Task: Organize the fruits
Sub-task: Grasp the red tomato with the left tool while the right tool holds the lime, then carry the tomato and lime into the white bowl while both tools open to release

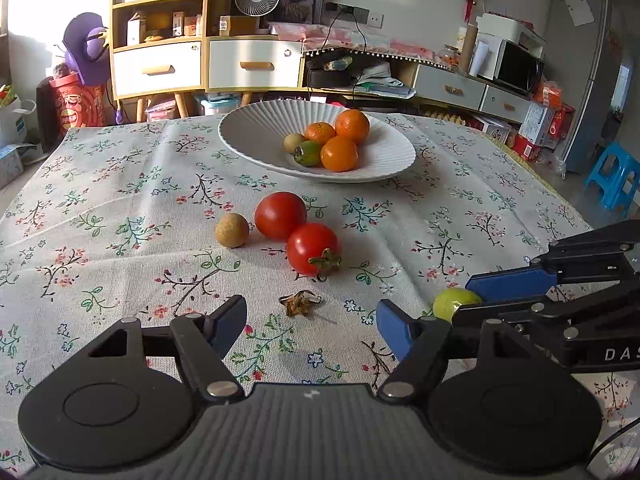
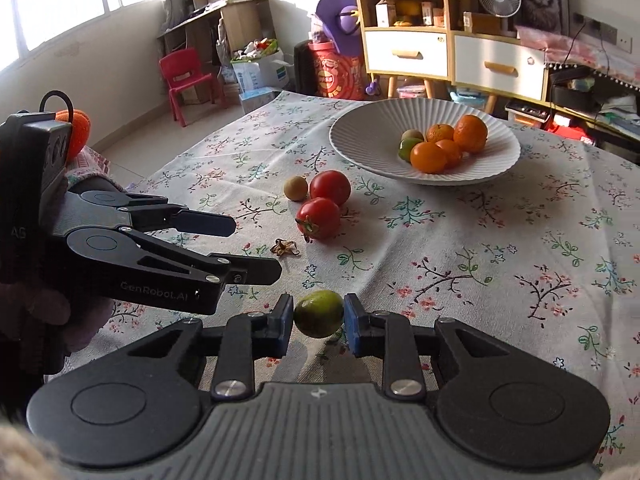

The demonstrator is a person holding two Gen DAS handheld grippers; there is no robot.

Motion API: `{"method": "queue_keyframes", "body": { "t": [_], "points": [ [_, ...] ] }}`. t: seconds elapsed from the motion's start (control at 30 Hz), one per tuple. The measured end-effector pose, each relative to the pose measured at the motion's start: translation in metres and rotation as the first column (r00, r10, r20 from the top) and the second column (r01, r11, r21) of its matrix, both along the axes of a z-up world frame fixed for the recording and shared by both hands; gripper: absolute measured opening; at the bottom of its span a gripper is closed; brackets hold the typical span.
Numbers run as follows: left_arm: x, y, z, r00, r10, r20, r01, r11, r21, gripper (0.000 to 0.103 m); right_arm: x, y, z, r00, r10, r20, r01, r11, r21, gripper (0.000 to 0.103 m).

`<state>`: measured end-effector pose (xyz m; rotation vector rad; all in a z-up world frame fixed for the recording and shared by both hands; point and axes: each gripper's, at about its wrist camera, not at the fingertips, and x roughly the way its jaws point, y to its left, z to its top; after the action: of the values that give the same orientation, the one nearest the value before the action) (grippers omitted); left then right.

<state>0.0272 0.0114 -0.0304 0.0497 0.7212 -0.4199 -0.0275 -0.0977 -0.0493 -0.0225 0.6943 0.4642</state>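
A white ribbed plate (image 1: 256, 128) (image 2: 368, 132) at the table's far side holds several oranges, a green fruit and a small brown fruit. On the cloth lie two red tomatoes (image 1: 280, 215) (image 1: 312, 249) (image 2: 330, 187) (image 2: 318, 218) and a small brown fruit (image 1: 231, 230) (image 2: 296, 188). My right gripper (image 2: 319, 317) (image 1: 436, 304) is shut on a green lime (image 2: 319, 313) (image 1: 454, 302), low over the cloth. My left gripper (image 1: 310, 326) (image 2: 256, 246) is open and empty, just left of the right one.
A dried stem cap (image 1: 299, 303) (image 2: 285, 248) lies on the floral tablecloth (image 1: 120, 208) between my left fingers. Shelves, drawers and boxes stand behind the table. A red chair (image 2: 186, 80) and a blue stool (image 1: 614, 178) stand on the floor.
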Motion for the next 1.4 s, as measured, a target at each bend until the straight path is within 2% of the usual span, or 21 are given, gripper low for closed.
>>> {"method": "queue_keyframes", "body": {
  "t": [0.43,0.57,0.83,1.17,1.4],
  "points": [
    [0.026,-0.021,-0.003,0.997,0.078,-0.015,-0.078,0.997,-0.011,0.054,0.007,-0.018,0.003,0.999,-0.046,-0.001,0.046,0.999,0.010,0.024],
    [0.032,-0.021,-0.004,0.994,0.105,-0.013,-0.105,0.994,-0.009,0.039,0.008,-0.022,0.003,0.998,-0.059,0.001,0.059,0.998,0.011,0.024],
    [0.029,-0.021,0.004,0.995,0.093,-0.022,-0.094,0.995,-0.017,0.037,0.016,-0.028,0.007,0.996,-0.085,0.007,0.085,0.996,0.016,0.025],
    [0.023,-0.022,0.024,0.998,0.064,0.010,-0.063,0.997,-0.051,0.037,0.032,-0.032,0.024,0.990,-0.129,0.054,0.127,0.991,0.039,0.024],
    [0.033,-0.030,0.041,0.996,0.074,0.040,-0.071,0.995,-0.070,0.037,0.052,-0.036,0.035,0.981,-0.172,0.085,0.168,0.985,0.048,0.024]
  ]
}}
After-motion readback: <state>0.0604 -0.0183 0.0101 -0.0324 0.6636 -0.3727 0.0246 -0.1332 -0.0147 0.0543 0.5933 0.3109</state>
